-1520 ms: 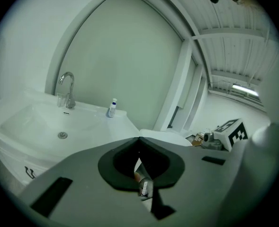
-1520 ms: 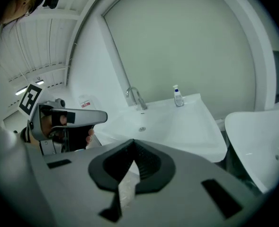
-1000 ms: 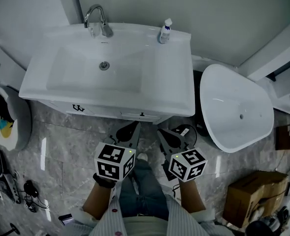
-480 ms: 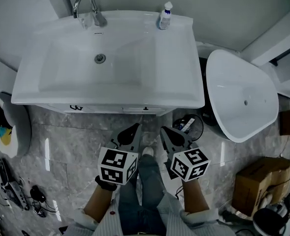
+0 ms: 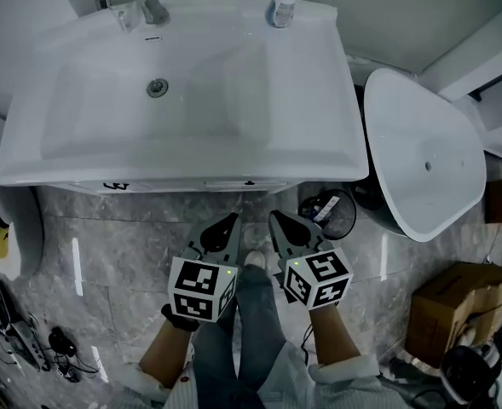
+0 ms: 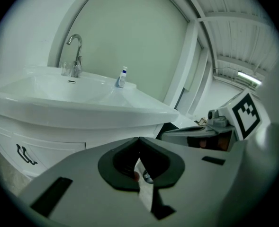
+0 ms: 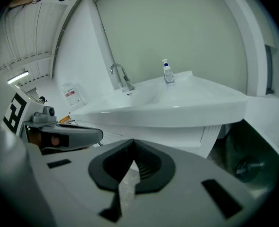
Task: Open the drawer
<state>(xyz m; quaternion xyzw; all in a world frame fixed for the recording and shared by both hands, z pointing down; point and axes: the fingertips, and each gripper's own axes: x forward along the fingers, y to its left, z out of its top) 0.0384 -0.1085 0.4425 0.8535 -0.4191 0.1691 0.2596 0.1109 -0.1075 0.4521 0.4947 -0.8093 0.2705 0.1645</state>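
A white vanity with a sink (image 5: 191, 143) fills the top of the head view. Only a thin strip of its drawer front (image 5: 182, 186) shows under the rim, with a dark handle (image 5: 115, 185) and a small knob (image 5: 249, 182). In the left gripper view the drawer front's curled handle (image 6: 26, 155) sits low on the left. My left gripper (image 5: 225, 224) and right gripper (image 5: 280, 221) hang side by side below the vanity, apart from it, over the floor. Both are shut, jaws meeting with nothing between them (image 6: 139, 138) (image 7: 132, 141).
A faucet (image 5: 140, 2) and a small bottle (image 5: 283, 2) stand at the sink's back. A white basin (image 5: 417, 160) leans at the right, a round wire bin (image 5: 327, 211) beside it. A cardboard box (image 5: 455, 309) is lower right; cables (image 5: 54, 343) lie lower left.
The view has closed in on the vanity: the sink has slid up the head view and the drawer front has narrowed to a strip. Both grippers stay shut, low and side by side.
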